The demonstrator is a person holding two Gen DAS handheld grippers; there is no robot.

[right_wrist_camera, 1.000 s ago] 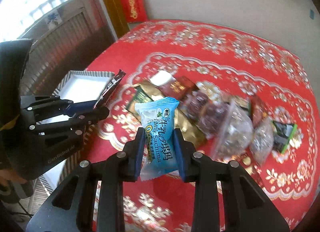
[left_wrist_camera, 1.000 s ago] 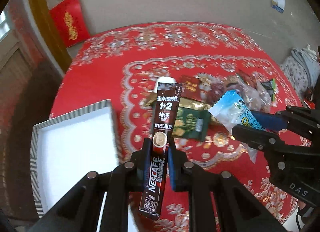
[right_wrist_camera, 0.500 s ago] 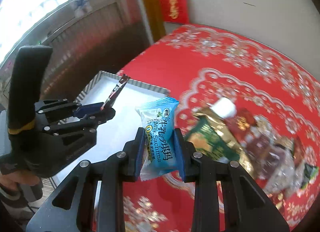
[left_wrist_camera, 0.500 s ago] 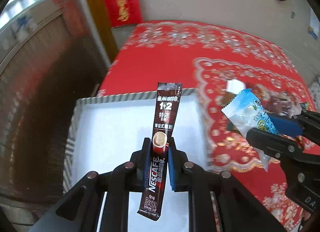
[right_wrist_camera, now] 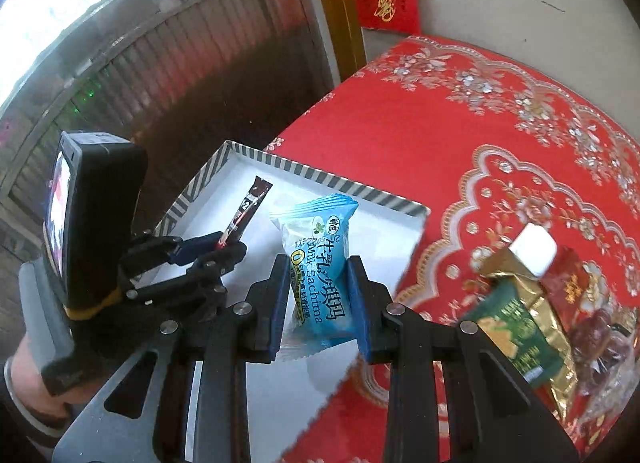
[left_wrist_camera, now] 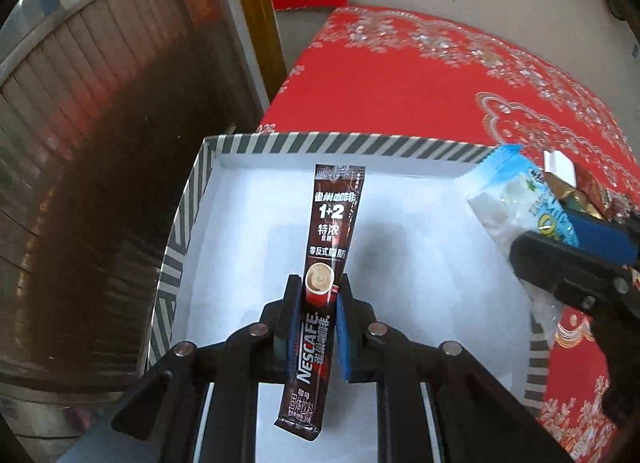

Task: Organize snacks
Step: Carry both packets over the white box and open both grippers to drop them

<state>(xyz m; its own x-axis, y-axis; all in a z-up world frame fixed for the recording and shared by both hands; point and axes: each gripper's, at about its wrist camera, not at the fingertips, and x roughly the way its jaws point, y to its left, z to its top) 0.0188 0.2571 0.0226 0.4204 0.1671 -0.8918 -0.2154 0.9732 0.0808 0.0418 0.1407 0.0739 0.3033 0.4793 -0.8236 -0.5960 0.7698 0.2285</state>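
Carrying step: over the striped box (left_wrist_camera: 304, 144), left gripper (left_wrist_camera: 317, 317) clamping coffee stick (left_wrist_camera: 334, 223), right gripper (right_wrist_camera: 318, 295) clamping sachima packet (right_wrist_camera: 320, 263); next, lowering and releasing inside.

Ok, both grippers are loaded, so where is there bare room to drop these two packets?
The white floor of the striped box looks bare all over. The coffee stick and the blue snack packet hang above it. The red tablecloth beyond the box's far rim is free. The snack pile is crowded.
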